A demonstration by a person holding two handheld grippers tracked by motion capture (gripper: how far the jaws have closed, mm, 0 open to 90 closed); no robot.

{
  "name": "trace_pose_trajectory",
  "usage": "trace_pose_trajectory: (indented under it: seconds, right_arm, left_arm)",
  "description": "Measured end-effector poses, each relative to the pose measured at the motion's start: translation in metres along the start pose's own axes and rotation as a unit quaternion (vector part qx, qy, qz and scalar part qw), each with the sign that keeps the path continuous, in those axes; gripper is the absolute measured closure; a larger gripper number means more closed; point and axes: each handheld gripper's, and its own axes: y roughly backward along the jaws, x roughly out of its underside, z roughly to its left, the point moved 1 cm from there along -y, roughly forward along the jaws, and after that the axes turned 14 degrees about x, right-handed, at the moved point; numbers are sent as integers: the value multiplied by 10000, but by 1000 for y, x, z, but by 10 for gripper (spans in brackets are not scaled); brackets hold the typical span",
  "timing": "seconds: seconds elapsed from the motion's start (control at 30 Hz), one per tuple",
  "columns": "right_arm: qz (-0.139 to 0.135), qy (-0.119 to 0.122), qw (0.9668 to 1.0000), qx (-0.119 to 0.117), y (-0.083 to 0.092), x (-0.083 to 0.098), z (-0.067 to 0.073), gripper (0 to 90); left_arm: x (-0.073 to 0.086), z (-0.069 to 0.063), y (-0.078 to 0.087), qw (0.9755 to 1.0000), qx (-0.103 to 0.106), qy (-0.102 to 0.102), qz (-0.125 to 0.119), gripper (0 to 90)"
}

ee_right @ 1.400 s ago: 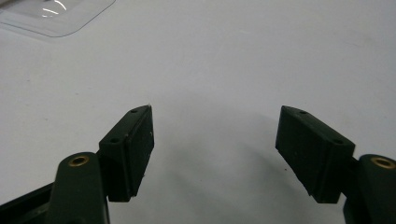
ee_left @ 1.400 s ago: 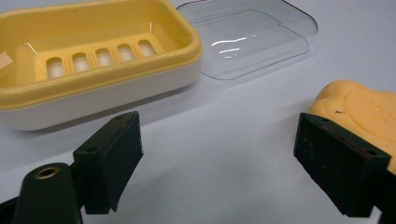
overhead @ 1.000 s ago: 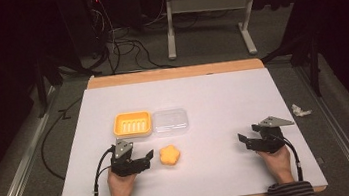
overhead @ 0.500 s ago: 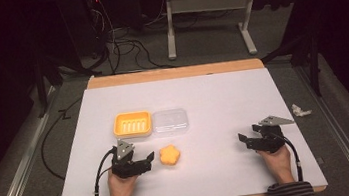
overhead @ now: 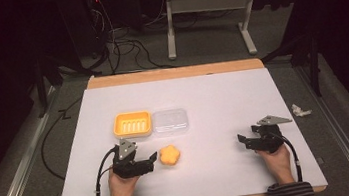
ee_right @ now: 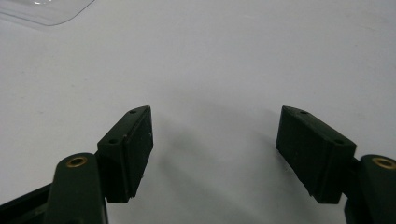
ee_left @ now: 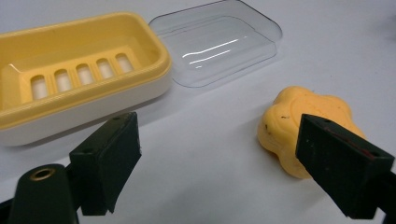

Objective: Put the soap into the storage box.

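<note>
Centrally on the white table [overhead: 213, 98] lies a yellow flower-shaped soap [overhead: 170, 155], which serves as the landmark. Just behind it and to its left sits the yellow soap dish [overhead: 132, 124], its slotted insert bare, and touching that dish's right side is the clear plastic lid [overhead: 170, 122], lying flat directly behind the soap. The left gripper [overhead: 151, 162] rests on the table just to the soap's left, held in the person's left hand [overhead: 122, 185]; its jaws stand released, wide apart, and in the left gripper view one jaw overlaps the soap's near edge while the other is well clear of it, with bare table between them. The right gripper [overhead: 244, 140] sits well to the soap's right, in the right hand [overhead: 276, 161], jaws likewise spread with nothing between them. Open table surface stretches between soap and right gripper, and more behind the dish toward the wooden far edge [overhead: 174, 73]. A small crumpled white scrap [overhead: 300, 110] lies off the table's right edge.
</note>
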Motion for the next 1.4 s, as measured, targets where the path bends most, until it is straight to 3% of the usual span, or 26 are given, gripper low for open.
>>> trace_pose_trajectory:
  seconds: [0.27, 0.4, 0.5, 0.63, 0.97, 1.4]
  right_arm:
    - [71, 74, 9999, 5, -1, 0, 1, 279]
    - [84, 90, 9999, 4, -1, 0, 1, 279]
    - [87, 58, 9999, 7, -1, 0, 1, 279]
    - [95, 58, 9999, 10, -1, -1, 1, 278]
    - [116, 75, 9999, 7, -1, -1, 1, 278]
    - [108, 84, 9999, 18, -1, -1, 1, 277]
  left_arm:
    - [-2, -15, -11, 9999, 171, -7, 6, 140]
    - [1, -22, -18, 9996, 219, -128, 141, 140]
    - [6, -28, -26, 9990, 260, -132, 331, 134]
    - [10, -31, -31, 9987, 275, -148, 403, 131]
    - [30, -38, -46, 9957, 115, -366, 838, 119]
    - [48, -40, -51, 9926, 13, -454, 1129, 174]
